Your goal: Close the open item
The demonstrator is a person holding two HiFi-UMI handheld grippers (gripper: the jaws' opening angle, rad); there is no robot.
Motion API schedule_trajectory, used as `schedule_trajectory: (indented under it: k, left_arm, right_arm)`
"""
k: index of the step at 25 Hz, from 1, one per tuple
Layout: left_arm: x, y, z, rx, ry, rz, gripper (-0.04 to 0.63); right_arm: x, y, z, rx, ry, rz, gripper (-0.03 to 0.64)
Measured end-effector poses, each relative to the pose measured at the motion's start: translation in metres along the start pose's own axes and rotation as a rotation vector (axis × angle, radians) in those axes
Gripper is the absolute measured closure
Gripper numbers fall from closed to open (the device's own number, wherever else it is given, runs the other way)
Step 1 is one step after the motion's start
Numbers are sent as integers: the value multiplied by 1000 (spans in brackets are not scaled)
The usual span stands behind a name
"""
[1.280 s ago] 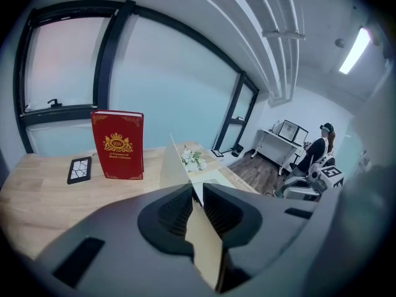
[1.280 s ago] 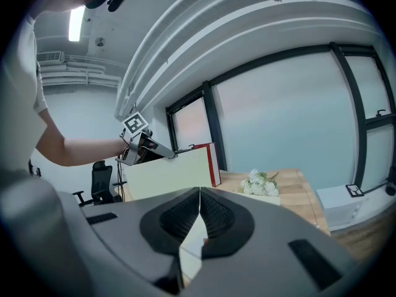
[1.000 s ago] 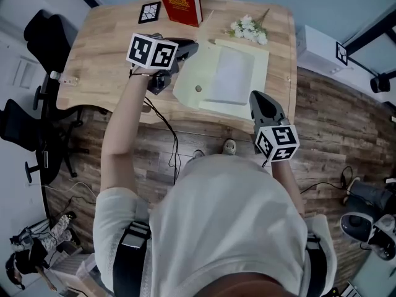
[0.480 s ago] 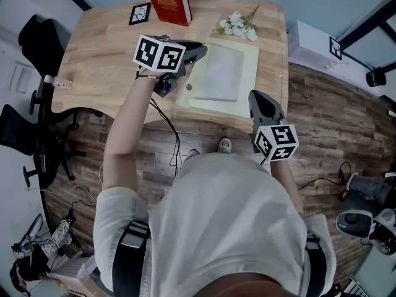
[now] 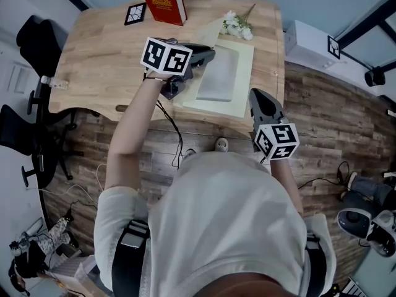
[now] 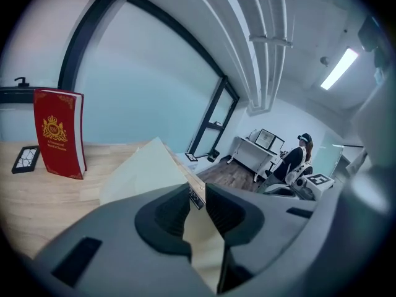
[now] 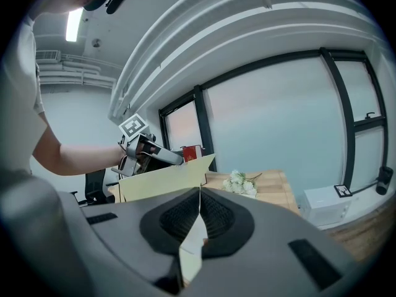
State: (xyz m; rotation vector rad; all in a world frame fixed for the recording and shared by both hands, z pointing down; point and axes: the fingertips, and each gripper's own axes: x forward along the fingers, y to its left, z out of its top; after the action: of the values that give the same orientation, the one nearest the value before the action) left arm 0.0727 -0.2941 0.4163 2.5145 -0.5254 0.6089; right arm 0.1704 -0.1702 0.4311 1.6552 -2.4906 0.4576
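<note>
A cream folder (image 5: 240, 73) lies open on the wooden desk (image 5: 99, 60), a grey pad inside it. Its left cover (image 6: 145, 169) stands raised over the pad. My left gripper (image 5: 210, 54) is at the cover's top edge. Its jaws have just been opening; they stand apart with the cream edge in the gap (image 6: 198, 203), not pressed. The right gripper view shows the standing cover (image 7: 164, 178) with the left gripper (image 7: 162, 156) above it. My right gripper (image 5: 255, 95) hovers at the desk's near edge, shut with nothing in it (image 7: 199, 193).
A red book (image 5: 163, 2) stands at the desk's far edge beside a black marker card (image 5: 135, 13). White flowers (image 5: 236, 25) lie just beyond the folder. Black office chairs (image 5: 31, 42) are left of the desk, a white box (image 5: 306, 45) to its right.
My left gripper has swept right over the folder, and the cover, flat on the desk before, has swung up to stand over the pad. The right gripper has hardly shifted.
</note>
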Motion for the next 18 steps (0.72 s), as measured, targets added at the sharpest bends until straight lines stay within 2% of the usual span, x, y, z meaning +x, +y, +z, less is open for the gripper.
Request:
schedule_trajectory:
  k: [12,18]
  left_arm:
    - [31,-13,-9,-29,0,-48,508]
    - [43,-16,-13,-73,-10,-86,509]
  right_arm:
    - [12,-11,0,-4,-6,21,598]
    - [18,-17,2,-8,-10,18,598]
